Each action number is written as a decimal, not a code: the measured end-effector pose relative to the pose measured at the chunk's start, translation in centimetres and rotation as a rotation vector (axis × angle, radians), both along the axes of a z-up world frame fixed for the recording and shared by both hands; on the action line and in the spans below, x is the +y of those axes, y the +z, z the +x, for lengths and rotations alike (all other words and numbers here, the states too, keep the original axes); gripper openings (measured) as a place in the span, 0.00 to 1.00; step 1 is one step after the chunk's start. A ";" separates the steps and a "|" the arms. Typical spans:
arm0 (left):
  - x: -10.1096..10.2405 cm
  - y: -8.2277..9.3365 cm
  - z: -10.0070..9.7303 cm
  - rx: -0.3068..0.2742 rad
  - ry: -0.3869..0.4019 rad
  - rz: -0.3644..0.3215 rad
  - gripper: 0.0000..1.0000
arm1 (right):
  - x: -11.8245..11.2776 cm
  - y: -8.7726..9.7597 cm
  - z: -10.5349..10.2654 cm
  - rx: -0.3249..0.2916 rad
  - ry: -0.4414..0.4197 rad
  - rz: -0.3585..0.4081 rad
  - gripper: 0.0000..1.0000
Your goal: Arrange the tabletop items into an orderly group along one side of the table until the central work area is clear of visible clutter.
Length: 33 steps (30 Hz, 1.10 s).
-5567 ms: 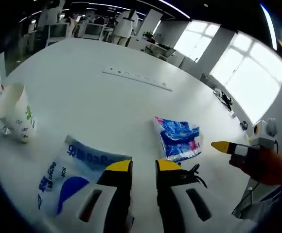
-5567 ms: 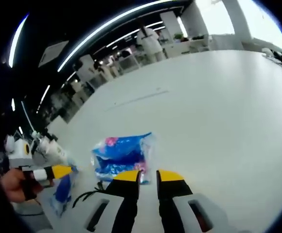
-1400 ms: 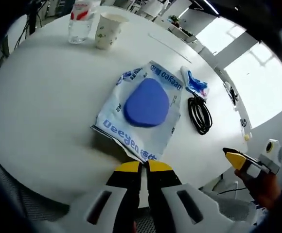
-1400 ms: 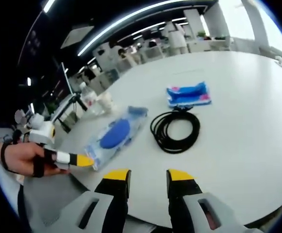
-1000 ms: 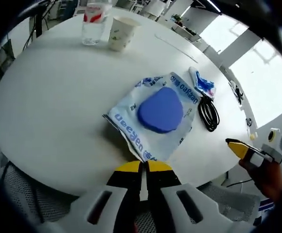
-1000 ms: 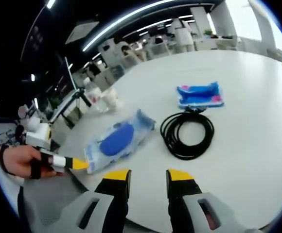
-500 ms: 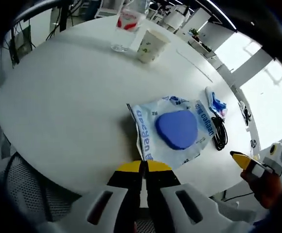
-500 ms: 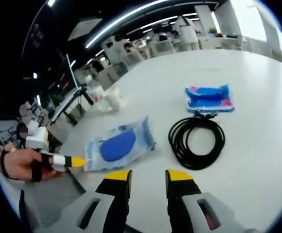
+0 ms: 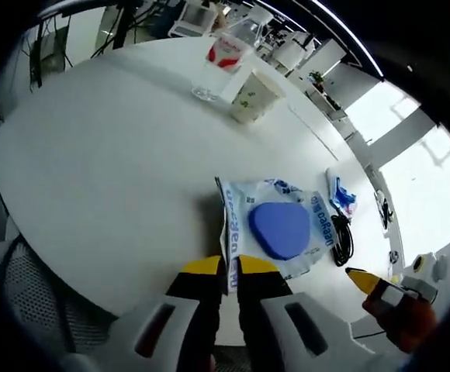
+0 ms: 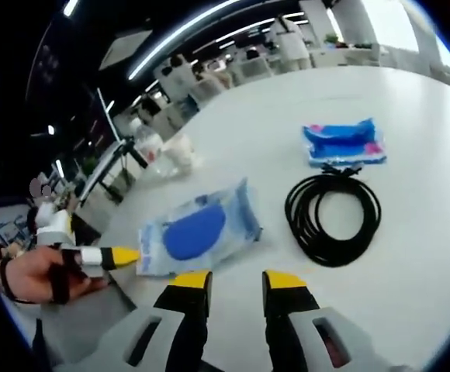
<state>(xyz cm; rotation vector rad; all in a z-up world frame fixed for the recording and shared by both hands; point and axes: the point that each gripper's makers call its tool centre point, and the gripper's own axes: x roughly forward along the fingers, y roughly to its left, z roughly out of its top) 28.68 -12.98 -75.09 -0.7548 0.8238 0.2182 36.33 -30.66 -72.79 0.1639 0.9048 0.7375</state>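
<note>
In the left gripper view, the left gripper has its yellow-tipped jaws drawn nearly together on the near edge of the pouch, a clear printed bag with a blue pad inside, lying flat near the table edge. Just past the pouch on its right lies the black cable, and beyond that the blue packet. Farther across the white top stand a paper cup and, just behind it, a clear bottle with a red label, close together and well apart from the pouch. At the lower right, the right gripper's yellow tip comes in, held in a hand.

In the right gripper view, the right gripper hangs over the near table edge with its jaws parted and nothing between them. Just beyond them lies the pouch, with the left gripper coming in from the left, held by a hand, its tip at the pouch's left end. To the right the cable lies coiled in a loop, and the packet sits just past it. The cup and bottle stand farther off to the left, blurred. Desks and people fill the room behind.
</note>
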 end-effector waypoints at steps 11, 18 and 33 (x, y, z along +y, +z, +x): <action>-0.8 -0.1 -0.7 0.000 -0.009 -0.030 0.07 | 1.1 -1.6 2.6 -0.034 0.046 -0.125 0.24; -1.0 -0.4 -0.9 0.016 -0.018 -0.036 0.05 | 1.0 -1.8 3.8 -0.001 -0.069 -0.068 0.19; -2.3 -0.9 -1.1 0.041 -0.081 -0.023 0.03 | 1.7 -2.6 5.4 0.029 -0.105 -0.031 0.08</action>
